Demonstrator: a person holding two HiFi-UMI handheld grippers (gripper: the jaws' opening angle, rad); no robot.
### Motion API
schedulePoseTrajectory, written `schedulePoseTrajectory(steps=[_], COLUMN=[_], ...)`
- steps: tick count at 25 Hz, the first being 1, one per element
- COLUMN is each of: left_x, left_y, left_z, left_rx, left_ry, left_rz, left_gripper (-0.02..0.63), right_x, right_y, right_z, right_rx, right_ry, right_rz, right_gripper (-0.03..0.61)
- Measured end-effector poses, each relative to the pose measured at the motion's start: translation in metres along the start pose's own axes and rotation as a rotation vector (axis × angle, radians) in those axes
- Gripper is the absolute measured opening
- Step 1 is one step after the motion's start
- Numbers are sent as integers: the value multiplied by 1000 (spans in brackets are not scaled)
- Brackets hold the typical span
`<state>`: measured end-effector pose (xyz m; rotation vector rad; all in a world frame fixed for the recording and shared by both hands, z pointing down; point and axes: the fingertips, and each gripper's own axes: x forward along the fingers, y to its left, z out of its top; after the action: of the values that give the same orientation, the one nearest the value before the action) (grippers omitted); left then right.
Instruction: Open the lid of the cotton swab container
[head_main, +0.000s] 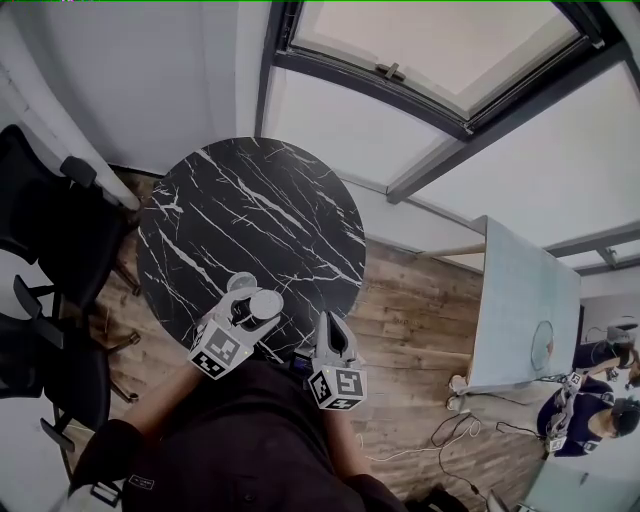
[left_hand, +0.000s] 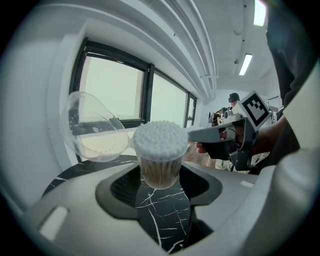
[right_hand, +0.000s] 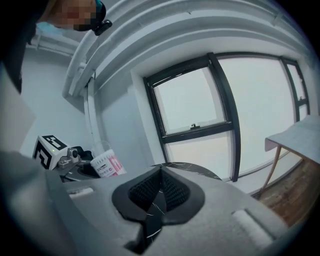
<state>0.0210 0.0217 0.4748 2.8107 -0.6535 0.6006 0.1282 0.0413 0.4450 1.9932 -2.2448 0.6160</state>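
Round black marble table (head_main: 250, 200) on wood floor (head_main: 415, 310). Black chairs (head_main: 45, 230) left, pale table (head_main: 525, 300) right. Dark-framed windows (head_main: 440, 45). Ceiling lights (left_hand: 246, 64) on.

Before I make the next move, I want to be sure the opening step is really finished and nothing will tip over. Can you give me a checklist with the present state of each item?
1. Lid swung off the cotton swab container, cotton swabs exposed: ok.
2. Left gripper has its jaws closed on both sides of the container's body: ok.
3. Container upright in that grip: ok.
4. Right gripper shut with nothing between its jaws: ok.
5. Right gripper apart from the container and the lid: ok.
6. Container's base resting on the table: cannot tell.
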Motion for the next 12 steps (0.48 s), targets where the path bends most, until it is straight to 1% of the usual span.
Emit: schedulePoseTrajectory(steps=[3, 7, 12], left_x=[0, -1, 1], left_y=[0, -2, -6], left_z=[1, -2, -9], left_rx=[-3, -3, 1], left_ry=[-7, 3, 24], left_rz=[-1, -11, -25], left_gripper=[253, 253, 253], right_x=[-2, -3, -3], right_y=[5, 8, 10], right_z=[-2, -4, -6], right_rx=[3, -14, -8], right_ry=[-2, 11, 19], right_rz=[28, 28, 37], right_gripper=[-3, -3, -3])
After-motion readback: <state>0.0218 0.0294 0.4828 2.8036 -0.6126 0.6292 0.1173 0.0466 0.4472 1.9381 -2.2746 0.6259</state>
